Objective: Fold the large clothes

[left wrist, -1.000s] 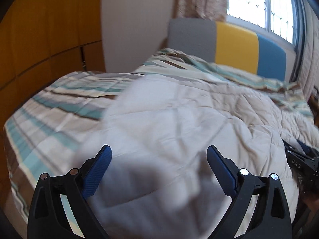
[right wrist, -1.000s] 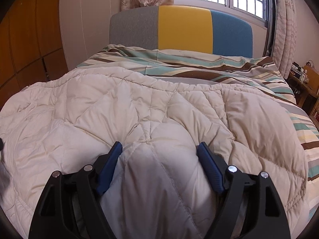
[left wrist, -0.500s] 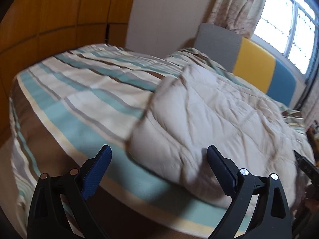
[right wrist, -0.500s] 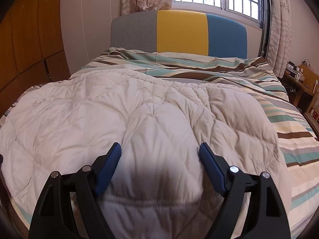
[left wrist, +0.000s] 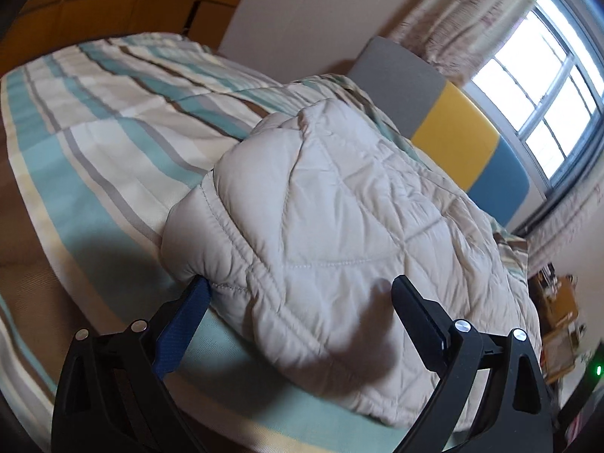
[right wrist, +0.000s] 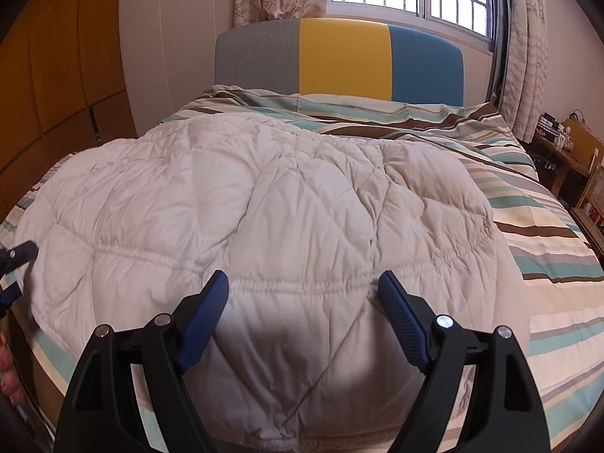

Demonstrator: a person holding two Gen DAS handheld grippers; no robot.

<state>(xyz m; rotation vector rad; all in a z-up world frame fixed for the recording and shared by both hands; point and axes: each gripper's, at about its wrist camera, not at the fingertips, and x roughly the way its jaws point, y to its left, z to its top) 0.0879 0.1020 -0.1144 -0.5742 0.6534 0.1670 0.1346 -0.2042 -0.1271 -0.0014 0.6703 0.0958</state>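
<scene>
— Checking: where was the quilt (right wrist: 264, 207)?
— Lay folded on the striped bed (right wrist: 547, 249), near edge.
— Grippers?
— L gripper (left wrist: 300, 294) & R gripper (right wrist: 304, 290): fingers apart, holding nothing, quilt edge btwn them.

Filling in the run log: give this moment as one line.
stage: mid-fold | left gripper: open at quilted comforter corner | right gripper: open above near edge | comforter on striped bed

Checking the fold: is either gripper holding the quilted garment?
No. Left gripper and right gripper are open at the beige quilted garment, gripping nothing.
</scene>
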